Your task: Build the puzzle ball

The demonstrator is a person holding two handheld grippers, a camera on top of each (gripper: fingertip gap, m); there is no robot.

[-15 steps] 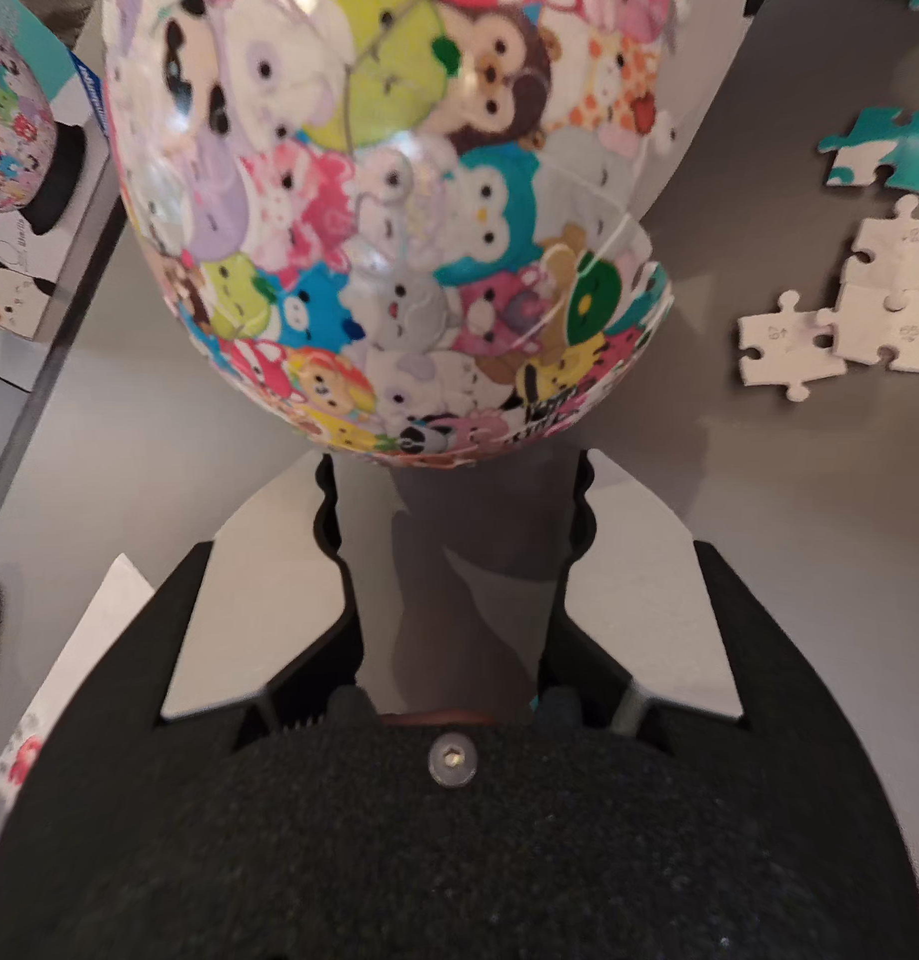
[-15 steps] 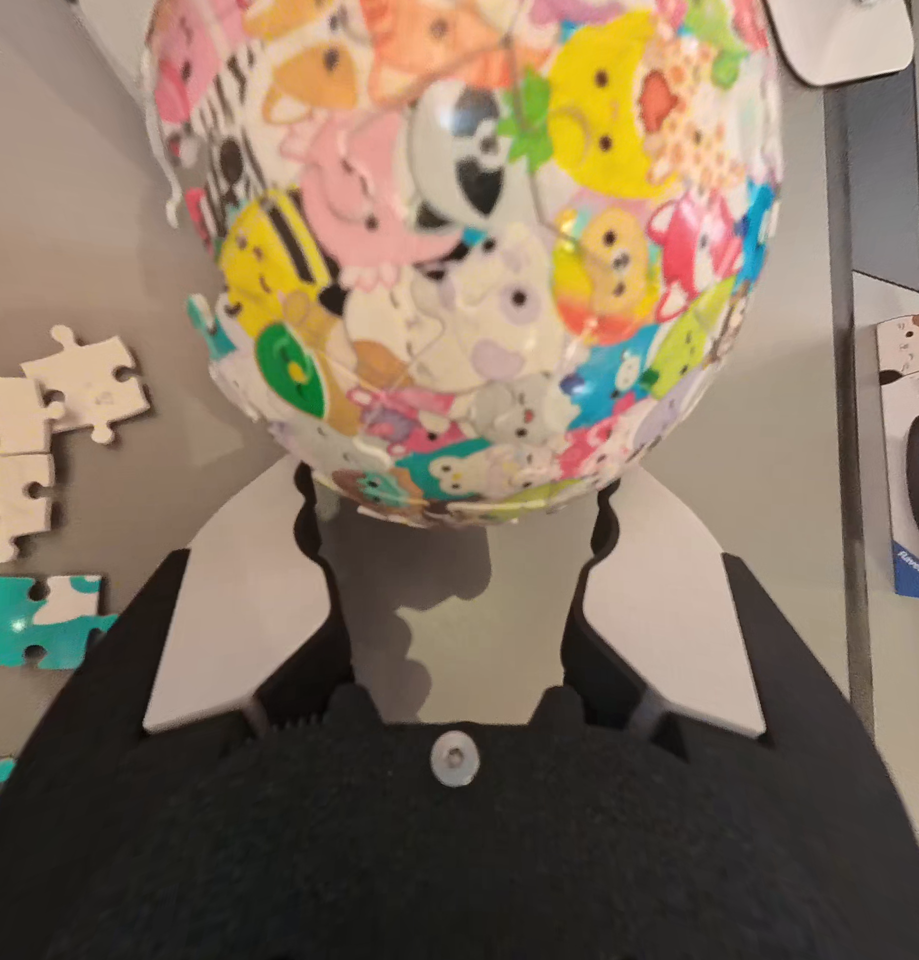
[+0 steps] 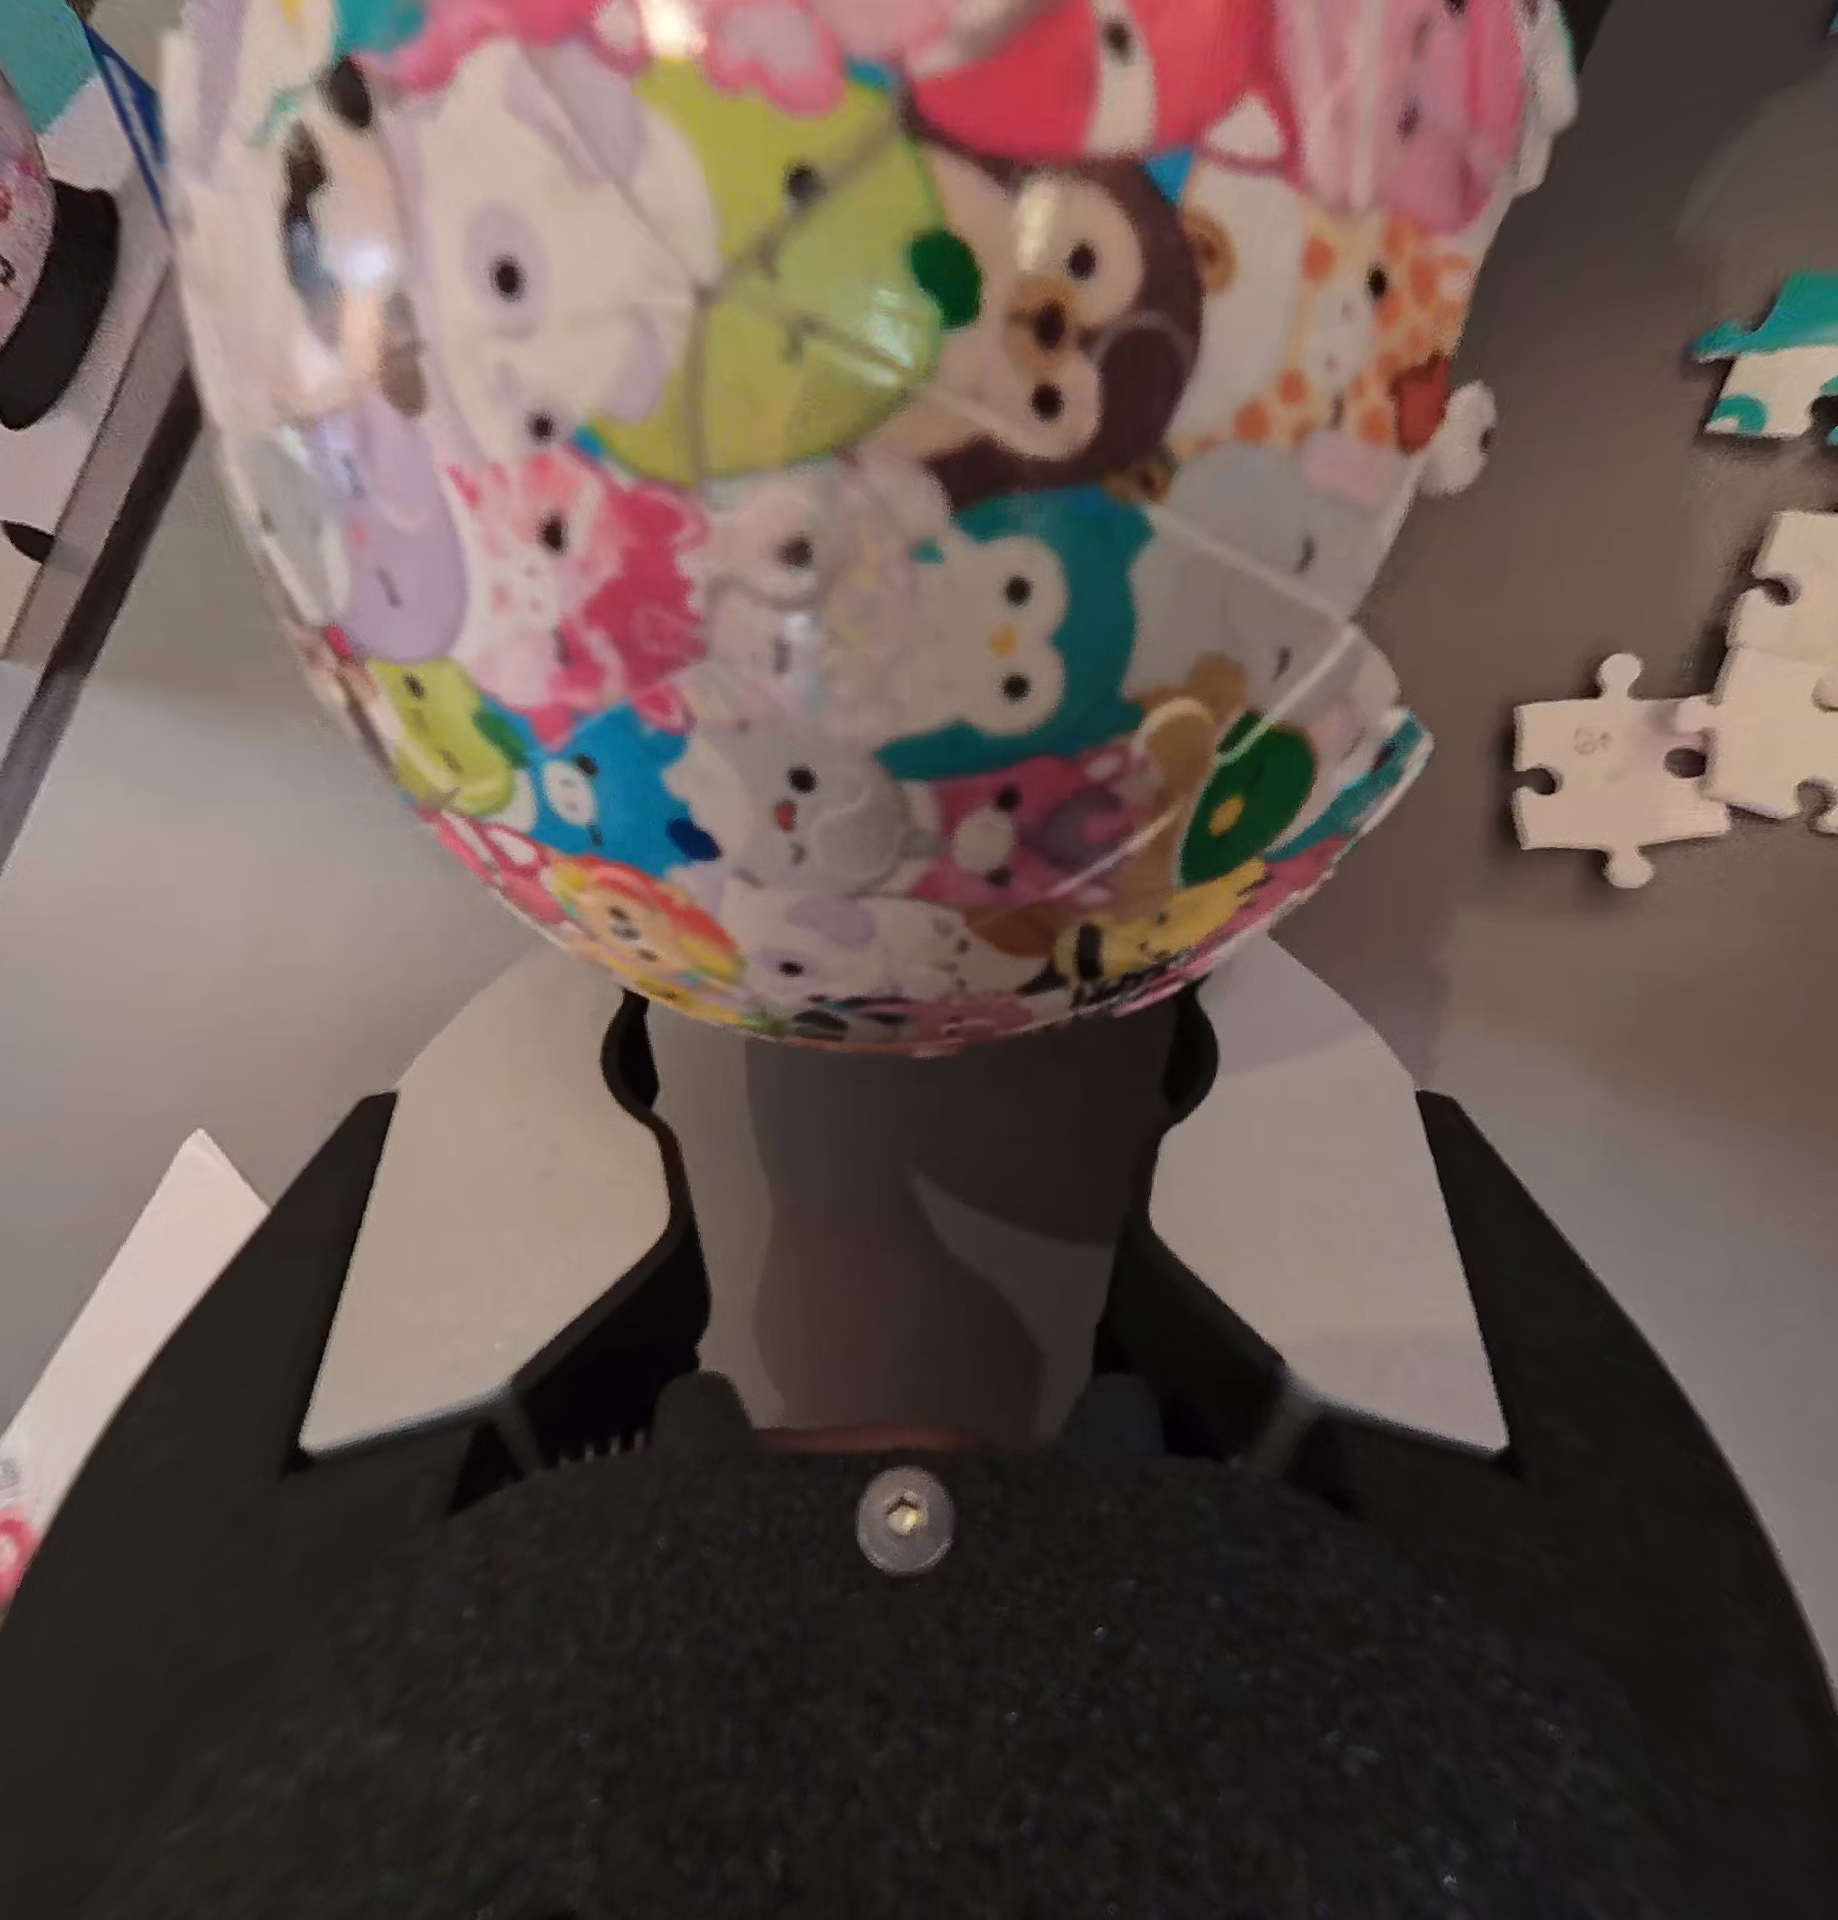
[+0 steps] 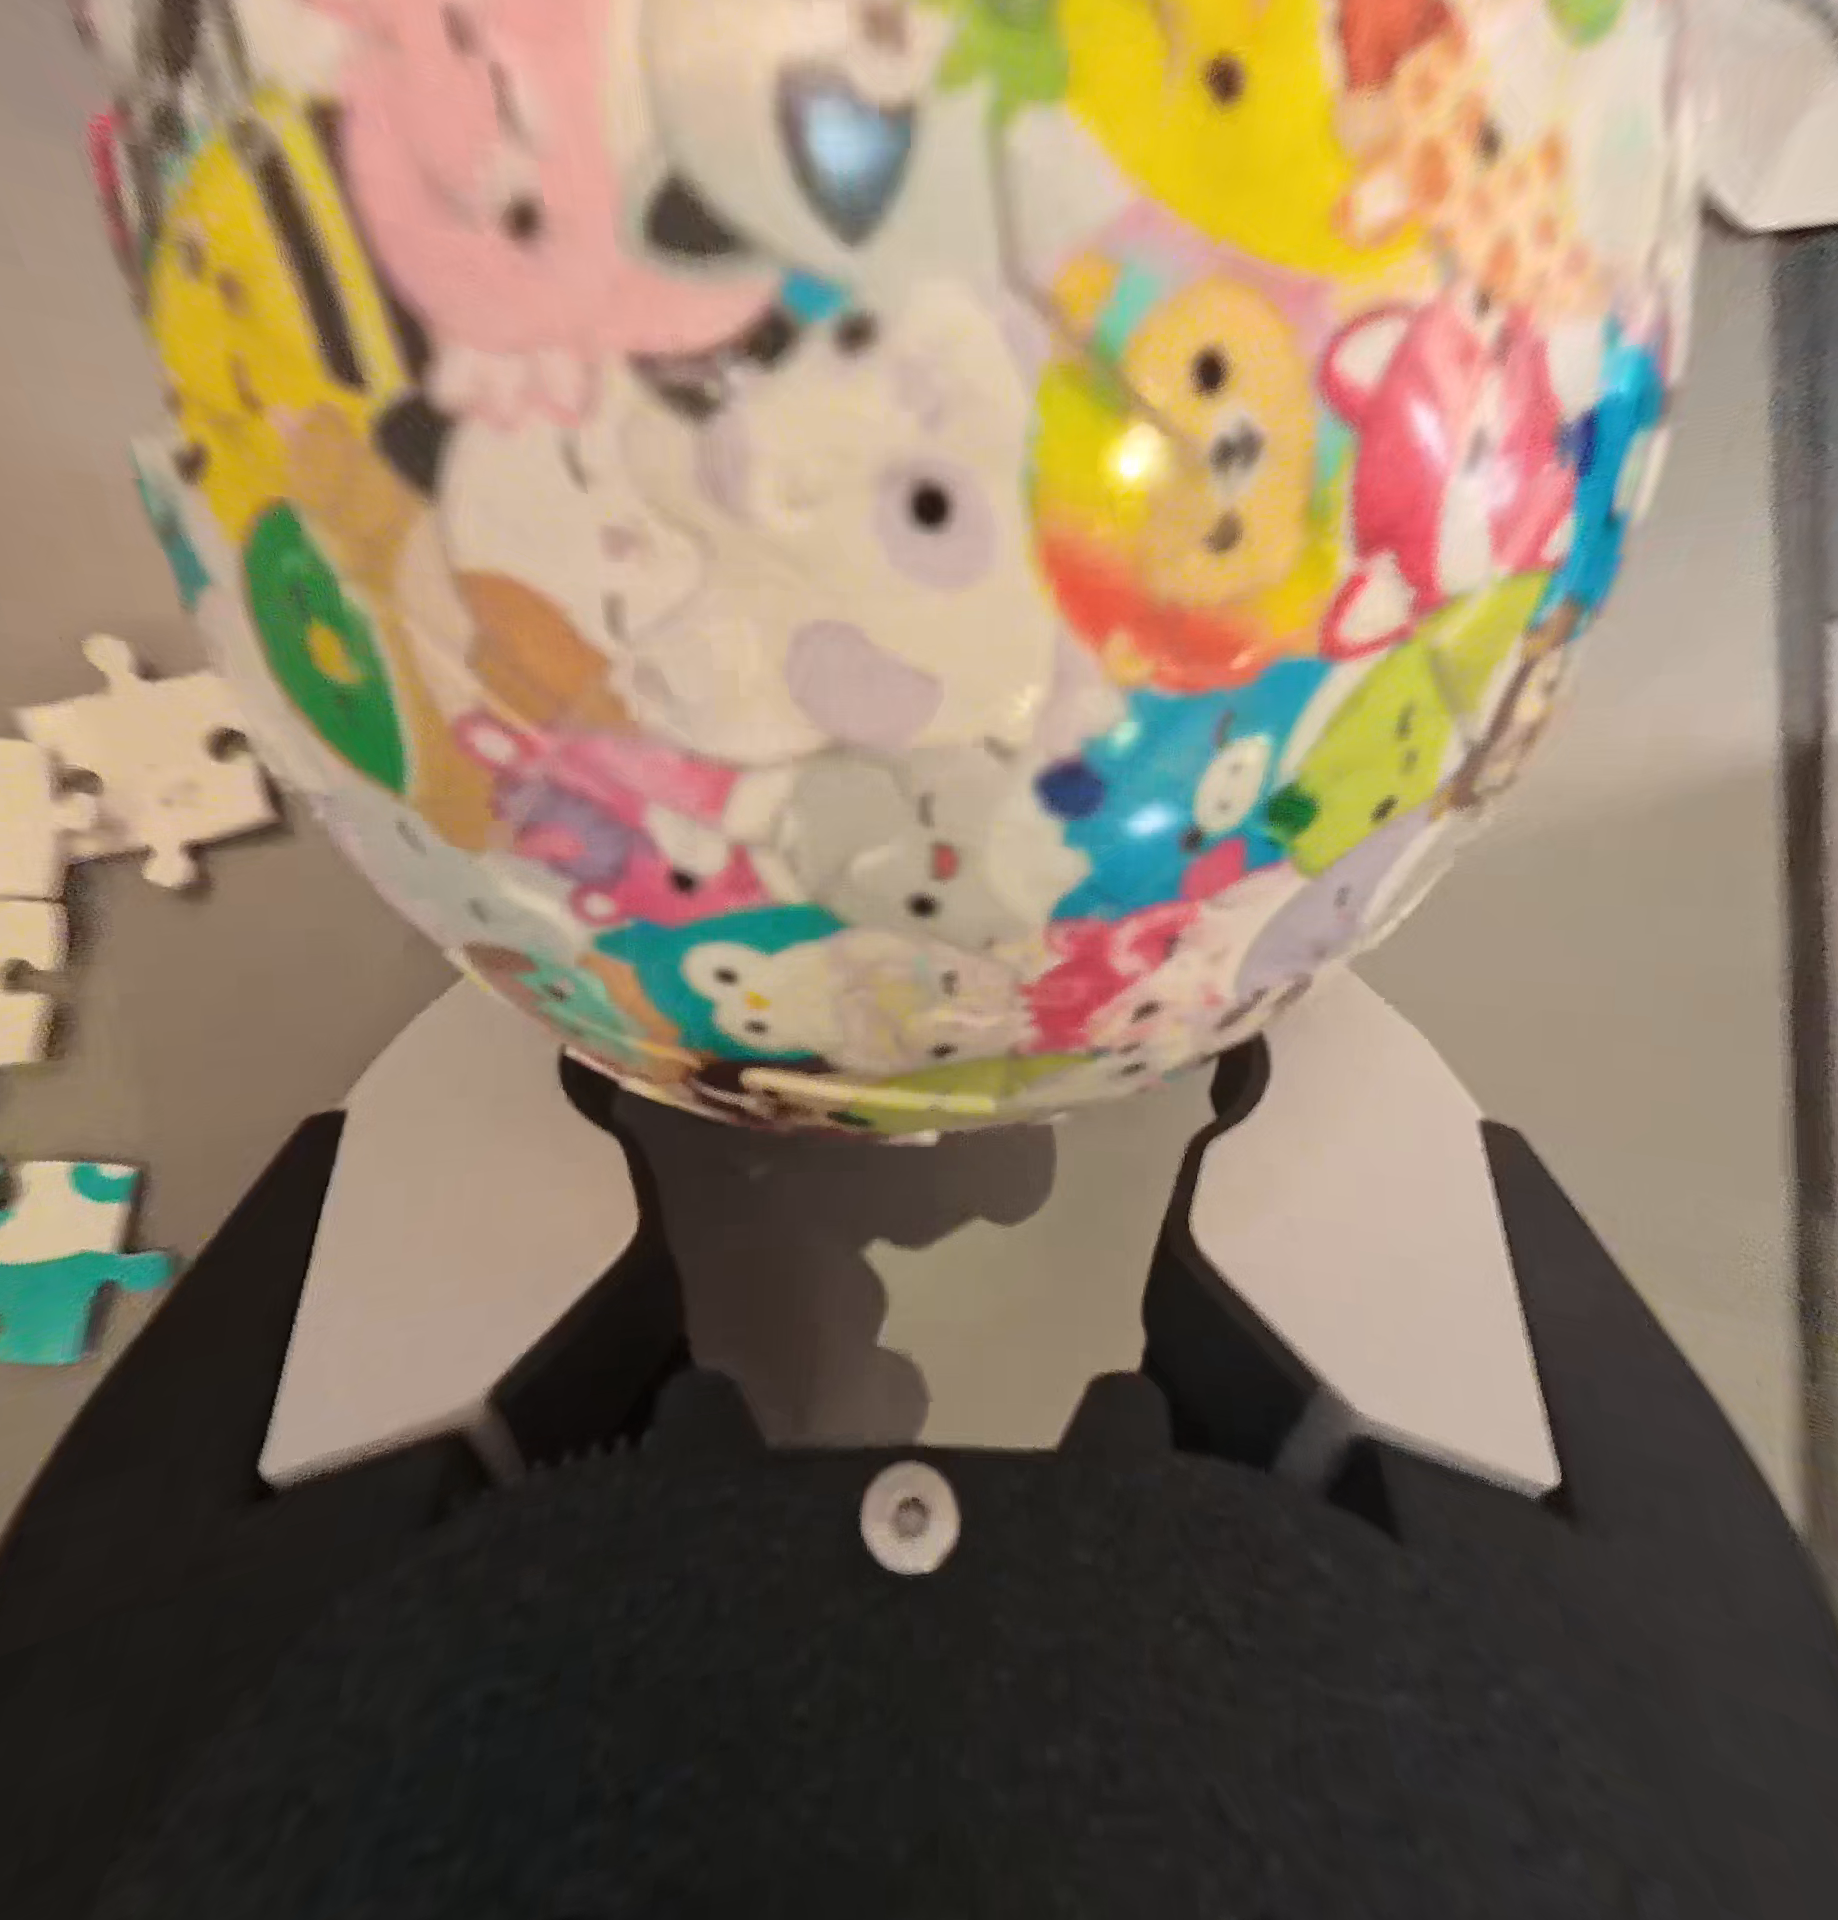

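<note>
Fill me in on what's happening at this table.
A person is building a puzzle ball with two handheld grippers. The left gripper and right gripper, both open, press against the nearly complete ball from opposite sides. Loose puzzle pieces lie on the grey table.

Working on a plain grey tabletop (image 3: 219, 987) here, matte, and it goes darker grey over on my right side. Light's coming from somewhere above, soft shadows pooled on the surface right in front of me. On my left the table ends at a dark edge strip (image 3: 73, 644), same strip shows at the right of my other view (image 4: 1803, 727), with paler surface past it
</note>
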